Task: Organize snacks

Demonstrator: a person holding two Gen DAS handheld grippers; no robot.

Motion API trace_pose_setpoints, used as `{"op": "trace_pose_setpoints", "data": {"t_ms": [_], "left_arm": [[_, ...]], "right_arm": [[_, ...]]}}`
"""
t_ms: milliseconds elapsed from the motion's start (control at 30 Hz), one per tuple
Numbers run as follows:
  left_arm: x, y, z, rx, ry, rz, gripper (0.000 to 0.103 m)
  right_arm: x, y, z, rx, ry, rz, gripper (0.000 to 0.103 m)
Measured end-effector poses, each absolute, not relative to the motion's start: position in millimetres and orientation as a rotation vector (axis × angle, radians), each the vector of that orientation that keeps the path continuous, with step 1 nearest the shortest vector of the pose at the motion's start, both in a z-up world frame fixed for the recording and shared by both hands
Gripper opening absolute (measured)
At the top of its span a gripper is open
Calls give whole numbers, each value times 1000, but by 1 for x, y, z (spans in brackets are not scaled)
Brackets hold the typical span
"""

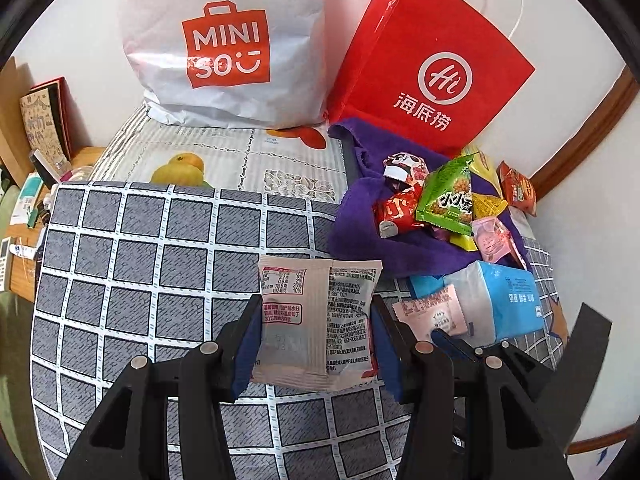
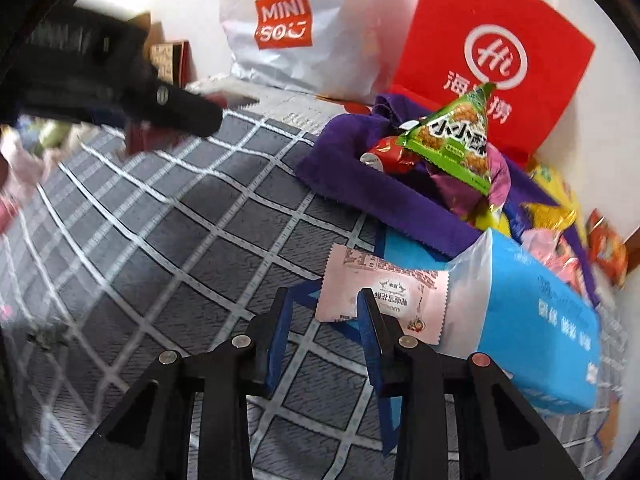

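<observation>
A pale snack packet, printed back uppermost, is gripped by its side edges between the blue pads of the left gripper, above a grey checked cloth. The right gripper hovers at a pink packet that leans on a blue tissue pack; one finger overlaps the packet, the jaws part-closed and not clamping it. Behind, mixed snacks, including a green triangular packet, lie heaped on a purple towel. A white bag and a red bag stand at the wall.
</observation>
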State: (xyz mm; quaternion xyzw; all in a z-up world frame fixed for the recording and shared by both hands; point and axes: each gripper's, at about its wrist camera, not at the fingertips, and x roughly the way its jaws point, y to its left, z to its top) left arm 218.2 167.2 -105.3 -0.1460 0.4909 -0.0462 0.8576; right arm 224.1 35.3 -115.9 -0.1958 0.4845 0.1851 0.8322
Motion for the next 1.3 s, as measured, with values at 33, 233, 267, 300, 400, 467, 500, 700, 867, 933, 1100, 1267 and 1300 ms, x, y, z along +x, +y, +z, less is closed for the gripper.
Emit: {"op": "trace_pose_setpoints", "data": {"t_ms": [33,233,267,300,400,467,500,700,867,933,1100,1267,1300], "left_arm": [[218,168,-105,-308,1030,-96,49],[214,173,-106,-314,1033,-85,49],[214,173,-106,-313,1033,-82,49],[213,173,-107,-311,1036,-80,49],[211,170,-107,-309,1042,-84,49],[209,166,-107,-306,1046,-90,49],[208,164,-107,-308,1048,-93,49],[205,163,-105,-313,1044,-81,49],[210,176,-105,-313,1039,-36,49],[212,181,-105,-319,1036,-30,49],[216,187,-108,-321,1028,-33,49],[220,186,-113,-333,1035,-53,49],[220,186,-114,-334,1037,-56,49]], "right_arm": [[223,37,-118,-443,1015,375,26],[220,35,-128,-502,996,343,0],[218,34,-126,-501,994,350,0],[215,31,-123,-483,993,366,0],[203,19,-111,-404,996,408,0],[195,12,-104,-379,986,421,0],[190,9,-100,-373,980,420,0],[188,6,-90,-361,986,438,25],[215,21,-91,-347,953,456,41],[228,30,-98,-370,961,445,41],[257,33,-119,-375,1041,386,46],[260,39,-129,-416,1035,346,60],[260,39,-130,-420,1038,344,59]]}}
